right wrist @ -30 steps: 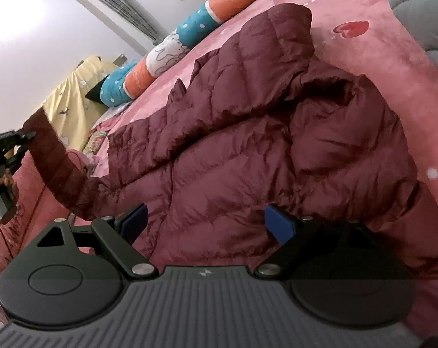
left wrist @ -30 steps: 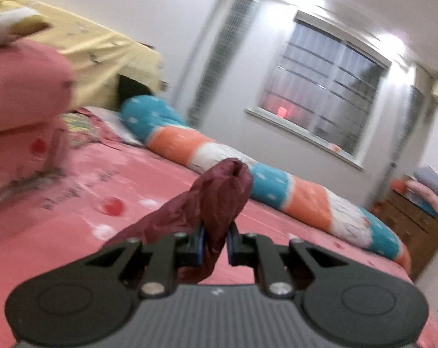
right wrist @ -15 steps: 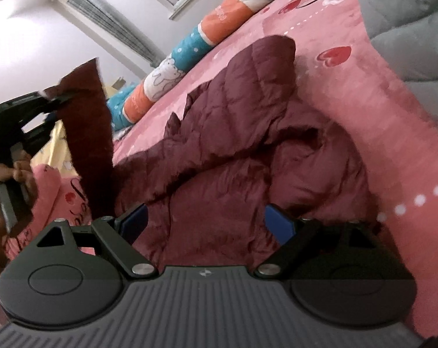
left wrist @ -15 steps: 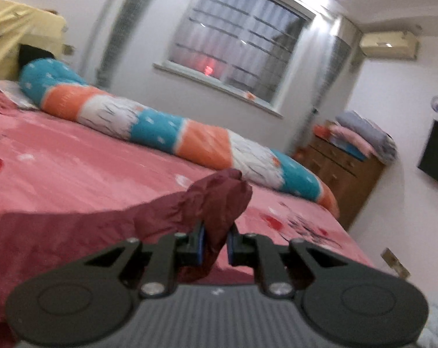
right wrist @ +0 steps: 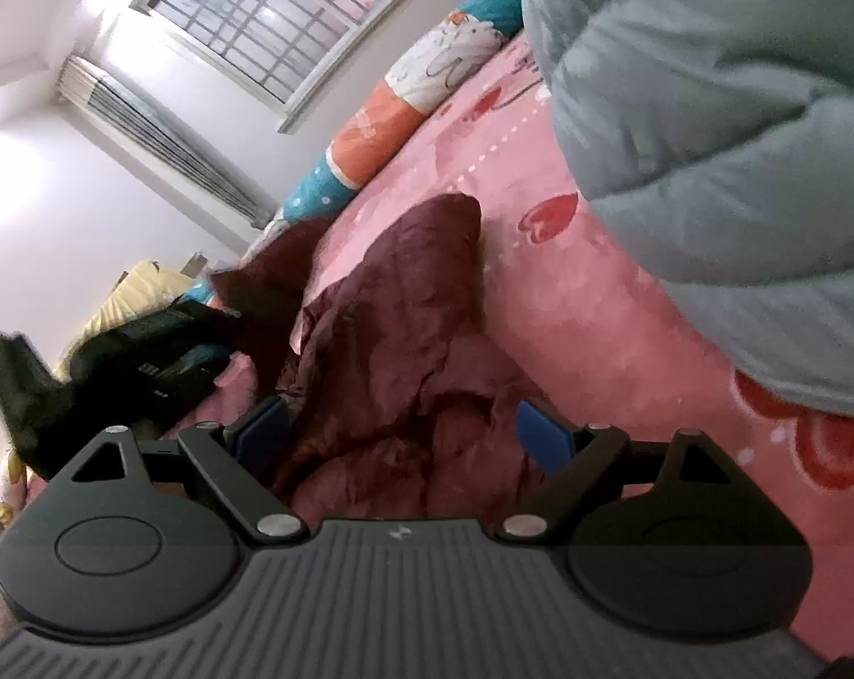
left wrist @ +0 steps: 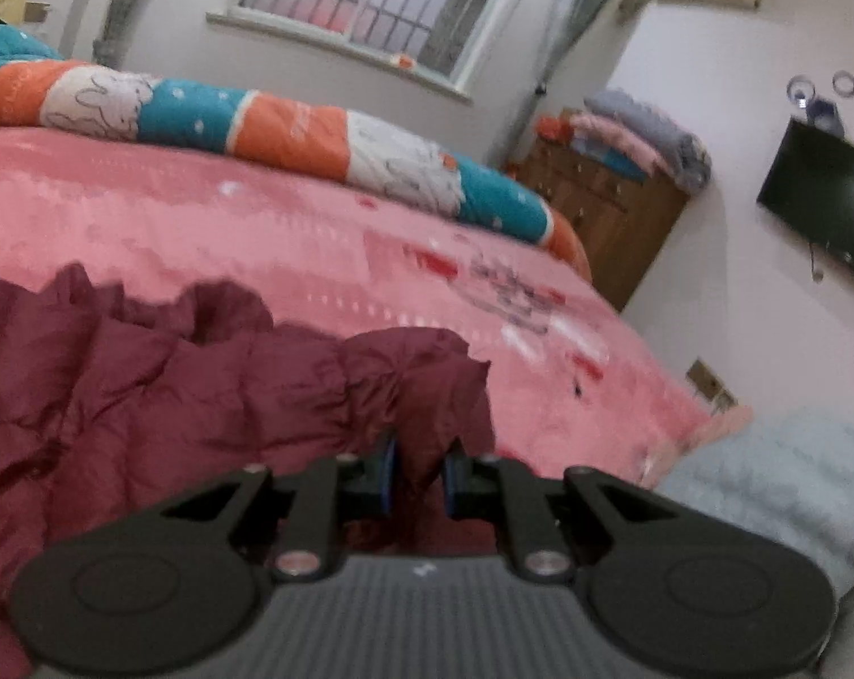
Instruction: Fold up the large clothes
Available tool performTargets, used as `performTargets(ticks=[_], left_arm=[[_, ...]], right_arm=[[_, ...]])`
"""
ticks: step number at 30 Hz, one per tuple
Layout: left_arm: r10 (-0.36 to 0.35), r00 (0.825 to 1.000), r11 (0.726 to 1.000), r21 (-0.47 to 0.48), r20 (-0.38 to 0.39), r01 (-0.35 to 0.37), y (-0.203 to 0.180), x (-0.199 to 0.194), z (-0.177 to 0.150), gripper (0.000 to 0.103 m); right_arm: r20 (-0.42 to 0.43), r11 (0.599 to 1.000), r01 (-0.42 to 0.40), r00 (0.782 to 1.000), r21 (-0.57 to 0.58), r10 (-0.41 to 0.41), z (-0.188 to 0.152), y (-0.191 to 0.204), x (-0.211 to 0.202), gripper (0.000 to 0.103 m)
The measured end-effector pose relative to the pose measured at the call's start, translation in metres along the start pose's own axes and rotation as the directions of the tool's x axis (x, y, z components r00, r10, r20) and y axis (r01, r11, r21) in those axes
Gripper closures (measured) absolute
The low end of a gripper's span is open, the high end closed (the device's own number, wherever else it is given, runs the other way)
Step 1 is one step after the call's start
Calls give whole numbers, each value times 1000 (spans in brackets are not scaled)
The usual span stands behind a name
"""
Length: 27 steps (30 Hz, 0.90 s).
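A maroon puffer jacket [left wrist: 161, 385] lies on a pink bedspread [left wrist: 291, 237]. My left gripper [left wrist: 418, 478] is shut on the end of one jacket sleeve [left wrist: 427, 379] and holds it over the jacket body. The jacket also shows in the right wrist view [right wrist: 410, 305], with the left gripper [right wrist: 161, 345] at the left, dark and blurred. My right gripper [right wrist: 401, 435] is open and empty, low over the jacket's near part.
A long striped bolster [left wrist: 291, 130] lies along the bed's far side under a window [left wrist: 370, 5]. A light grey-blue quilted item [right wrist: 726, 130] lies at the right of the bed. A wooden dresser [left wrist: 602, 215] and a wall TV [left wrist: 823, 198] stand beyond.
My left gripper has swung to the right, carrying the sleeve across over the jacket body. My right gripper has stayed open and shifted toward the grey-blue quilted item.
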<state>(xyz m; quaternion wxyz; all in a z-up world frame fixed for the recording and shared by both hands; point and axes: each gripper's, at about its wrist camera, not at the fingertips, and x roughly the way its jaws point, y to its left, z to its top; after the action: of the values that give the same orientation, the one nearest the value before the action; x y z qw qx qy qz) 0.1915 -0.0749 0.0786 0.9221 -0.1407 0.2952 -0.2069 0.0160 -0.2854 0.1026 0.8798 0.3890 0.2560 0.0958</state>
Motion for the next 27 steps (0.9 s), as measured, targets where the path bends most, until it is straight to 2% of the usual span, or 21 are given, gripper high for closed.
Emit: performTargets(ticks=[4, 6, 9, 11, 12, 14, 16, 19, 22, 27], left_arm=[[-20, 1000, 1000, 6, -21, 20, 0, 5, -11, 89], [-43, 999, 999, 1, -28, 43, 2, 3, -14, 84], [-71, 997, 997, 4, -38, 71, 5, -6, -19, 68], [-86, 995, 996, 6, -41, 87, 9, -16, -22, 53], [-87, 995, 996, 16, -44, 88, 10, -21, -24, 50], [-83, 995, 995, 51, -51, 85, 10, -31, -27, 37], [-72, 996, 993, 86, -54, 77, 12, -40, -30, 28], [-37, 998, 988, 150, -55, 45, 16, -54, -33, 26], [10, 1000, 980, 197, -25, -5, 32, -73, -34, 25], [117, 993, 978, 170, 36, -121, 85, -106, -23, 25]], right_arm=[[11, 1000, 19, 1000, -15, -19, 2, -3, 1, 0], [10, 1000, 25, 1000, -8, -25, 2, -6, 3, 0], [-1, 1000, 30, 1000, 9, -30, 4, -10, 5, 0], [-5, 999, 28, 1000, 33, -28, 5, -14, 6, 0], [-5, 999, 27, 1000, 43, -26, 5, -15, 7, 0], [-13, 998, 28, 1000, 49, -27, 4, -16, 9, 0], [-27, 999, 32, 999, 30, -31, 3, -13, 12, 0], [-45, 1000, 23, 999, -19, -23, 1, -4, 17, 0], [-58, 994, 32, 998, -108, -39, 1, 10, 26, 0], [-69, 982, -8, 998, -187, -5, 10, 34, 48, 0]])
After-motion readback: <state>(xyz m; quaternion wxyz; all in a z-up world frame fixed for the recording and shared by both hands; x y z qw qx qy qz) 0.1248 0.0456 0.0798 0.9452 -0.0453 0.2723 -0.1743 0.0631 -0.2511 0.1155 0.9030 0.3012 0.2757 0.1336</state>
